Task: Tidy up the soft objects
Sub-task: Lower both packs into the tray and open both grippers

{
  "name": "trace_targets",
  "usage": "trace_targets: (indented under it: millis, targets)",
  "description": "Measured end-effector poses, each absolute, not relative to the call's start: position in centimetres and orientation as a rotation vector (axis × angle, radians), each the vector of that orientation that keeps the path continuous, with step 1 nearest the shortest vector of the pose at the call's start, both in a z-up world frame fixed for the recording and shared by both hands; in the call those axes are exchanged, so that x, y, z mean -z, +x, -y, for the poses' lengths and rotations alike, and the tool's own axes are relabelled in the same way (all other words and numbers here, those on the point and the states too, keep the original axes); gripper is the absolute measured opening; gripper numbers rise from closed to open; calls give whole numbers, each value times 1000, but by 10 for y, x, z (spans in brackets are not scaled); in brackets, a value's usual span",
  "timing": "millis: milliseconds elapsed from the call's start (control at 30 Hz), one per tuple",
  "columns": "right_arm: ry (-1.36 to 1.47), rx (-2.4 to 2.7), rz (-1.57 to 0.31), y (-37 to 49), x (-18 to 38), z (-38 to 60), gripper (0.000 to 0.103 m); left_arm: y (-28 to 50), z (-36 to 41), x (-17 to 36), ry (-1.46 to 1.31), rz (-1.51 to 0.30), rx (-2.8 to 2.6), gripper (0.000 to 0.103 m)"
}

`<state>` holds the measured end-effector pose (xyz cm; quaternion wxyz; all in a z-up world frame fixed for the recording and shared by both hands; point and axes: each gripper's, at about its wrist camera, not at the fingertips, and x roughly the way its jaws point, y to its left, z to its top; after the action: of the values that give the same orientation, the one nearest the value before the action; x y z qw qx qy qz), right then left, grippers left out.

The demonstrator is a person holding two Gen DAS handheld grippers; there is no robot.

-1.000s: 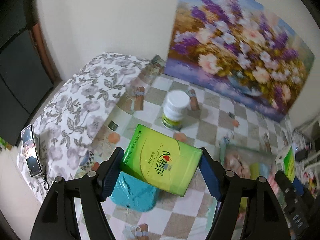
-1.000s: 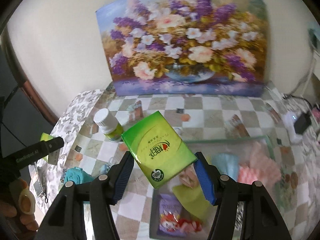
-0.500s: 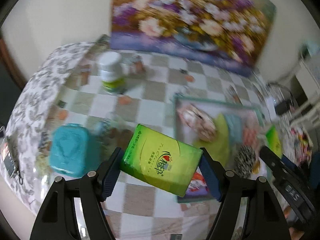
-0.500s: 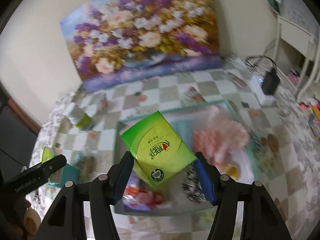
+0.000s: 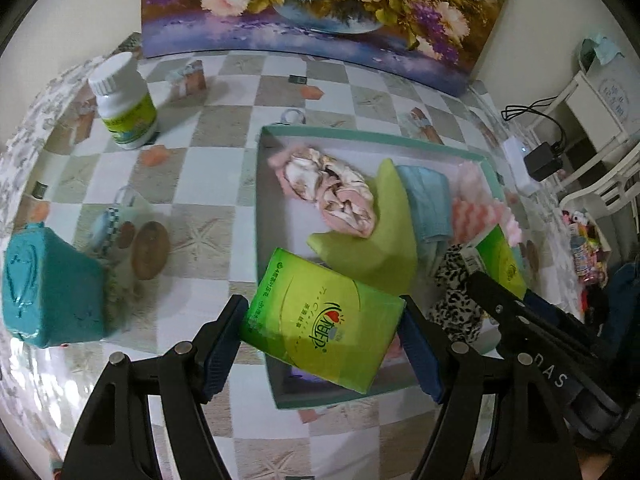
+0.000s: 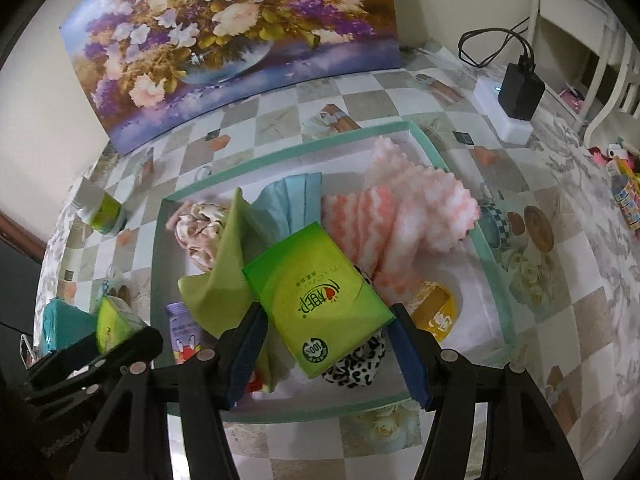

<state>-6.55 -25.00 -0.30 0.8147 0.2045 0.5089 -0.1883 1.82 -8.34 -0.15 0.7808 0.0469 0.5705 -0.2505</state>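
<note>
Tissue pack [image 5: 320, 320], green, clamped in left gripper [image 5: 322, 346] above near corner of tray [image 5: 280, 396]; long axis tilted, slanting down to right. Second tissue pack [image 6: 320, 296] pinched in right gripper [image 6: 326, 354] over tray middle, long axis slanting away to left. Under both: checkered tablecloth [image 5: 208, 152], white bottle [image 5: 124, 100], teal box [image 5: 48, 288], flower painting [image 6: 224, 40] against wall.

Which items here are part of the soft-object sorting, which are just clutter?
In the job: left gripper and right gripper, each clamping a green tissue pack; tray; pink fluffy towel; lime cloth.

Lying about: pill bottle, teal box, flower painting, charger.
</note>
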Motion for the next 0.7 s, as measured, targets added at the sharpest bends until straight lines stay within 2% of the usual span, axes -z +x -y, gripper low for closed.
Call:
trace_targets:
  millis: [700]
  targets:
    - [426,375,-1093,-58,5,249,65,27,83,22,-13,-1332,560,76]
